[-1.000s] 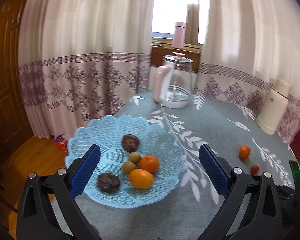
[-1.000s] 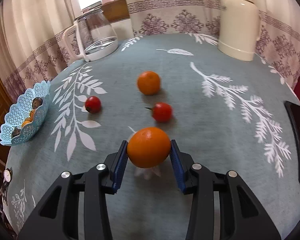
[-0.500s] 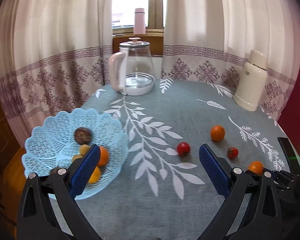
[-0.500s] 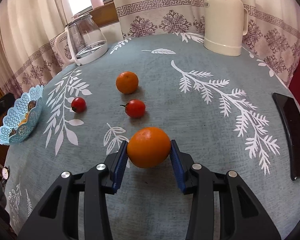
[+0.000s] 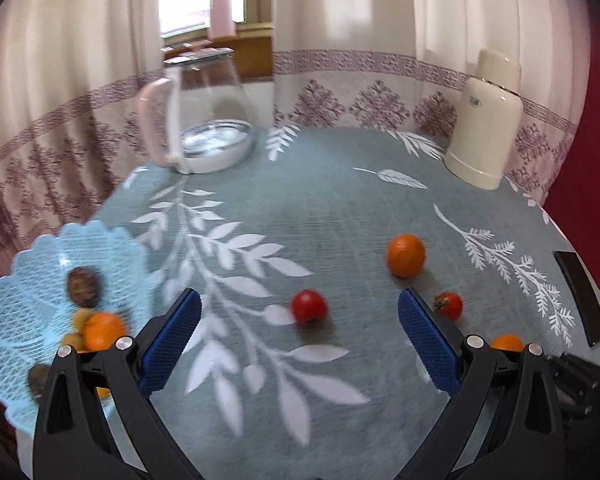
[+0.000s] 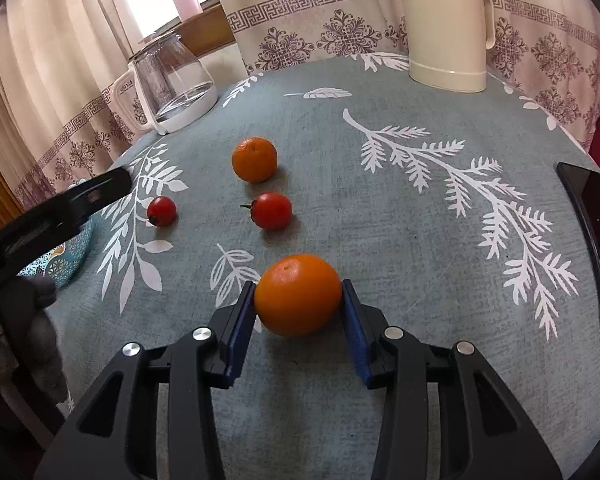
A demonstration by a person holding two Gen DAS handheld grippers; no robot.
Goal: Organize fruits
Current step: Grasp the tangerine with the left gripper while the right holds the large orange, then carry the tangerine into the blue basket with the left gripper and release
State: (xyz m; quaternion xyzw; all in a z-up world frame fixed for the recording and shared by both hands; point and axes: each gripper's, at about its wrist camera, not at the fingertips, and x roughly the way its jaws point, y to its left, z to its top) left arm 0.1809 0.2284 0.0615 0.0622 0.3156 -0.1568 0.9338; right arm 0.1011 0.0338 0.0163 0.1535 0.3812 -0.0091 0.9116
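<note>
The right gripper (image 6: 298, 312) clamps an orange (image 6: 297, 294) between its blue pads, low over the tablecloth (image 6: 380, 240); the blue lattice basket (image 6: 66, 258) it likely belongs in lies well off to the left, at the table's edge, so the carry must run leftward past the loose fruit. Just beyond the held orange sits a stemmed tomato (image 6: 271, 210), a smaller tomato (image 6: 162, 211) to its left, and a second orange (image 6: 254, 159) farther back. The left gripper (image 5: 298, 336) stands wide and empty, nearer the basket (image 5: 32, 264), with the smaller tomato (image 5: 309, 306) straight ahead between its fingers
</note>
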